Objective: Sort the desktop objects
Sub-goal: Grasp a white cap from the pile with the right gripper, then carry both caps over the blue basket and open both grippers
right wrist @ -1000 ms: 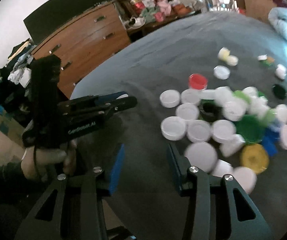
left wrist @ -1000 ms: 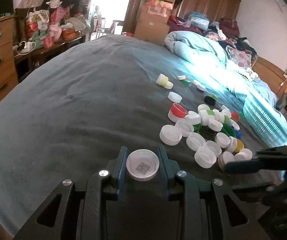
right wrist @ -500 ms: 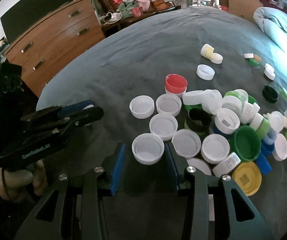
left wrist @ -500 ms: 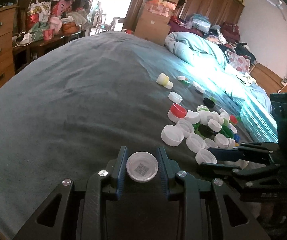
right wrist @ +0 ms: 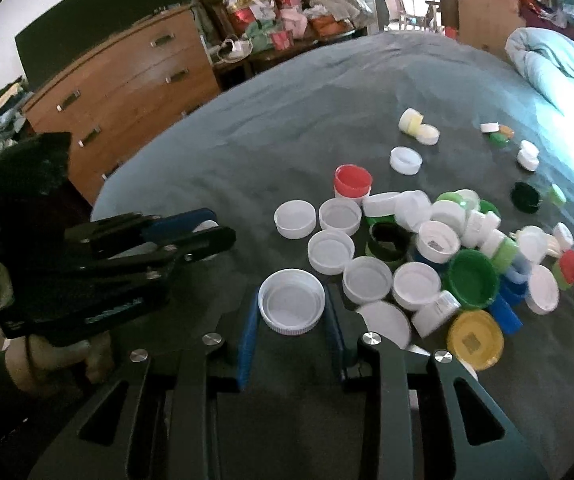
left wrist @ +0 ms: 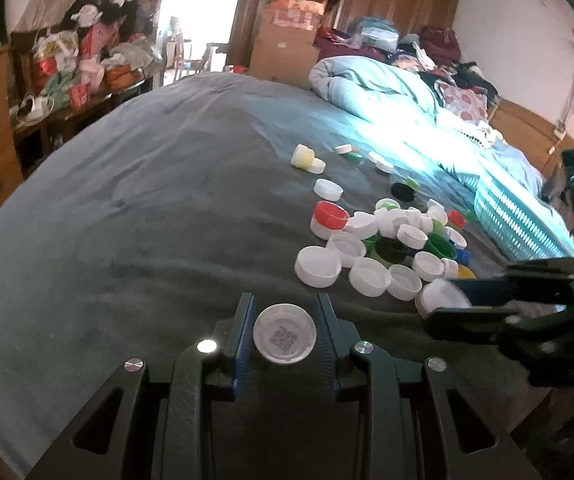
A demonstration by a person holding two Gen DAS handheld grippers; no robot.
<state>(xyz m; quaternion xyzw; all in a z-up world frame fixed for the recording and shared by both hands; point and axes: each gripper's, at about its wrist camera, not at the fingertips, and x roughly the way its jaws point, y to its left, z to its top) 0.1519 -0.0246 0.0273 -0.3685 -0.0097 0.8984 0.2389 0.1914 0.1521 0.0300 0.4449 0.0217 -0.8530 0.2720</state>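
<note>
A heap of bottle caps [right wrist: 439, 248], mostly white with green, red, blue, yellow and black ones, lies on a grey blanket [left wrist: 147, 208]. My left gripper [left wrist: 285, 334] is shut on a white cap with a printed code [left wrist: 284, 333], left of the heap. It also shows in the right wrist view [right wrist: 203, 232]. My right gripper [right wrist: 291, 312] has its jaws around a large white cap [right wrist: 291, 301] at the heap's near edge. It also shows in the left wrist view [left wrist: 451, 302], closed around that cap [left wrist: 439, 296].
A turquoise slotted basket [left wrist: 527, 224] lies right of the heap. A light-blue duvet [left wrist: 375, 84] is bunched at the far right. A wooden chest of drawers [right wrist: 123, 84] stands off the blanket's left edge. Single caps [right wrist: 407, 160] lie scattered beyond the heap.
My right gripper came down to the heap's near edge and closed around a large white cap. My left gripper kept its hold on the coded white cap.
</note>
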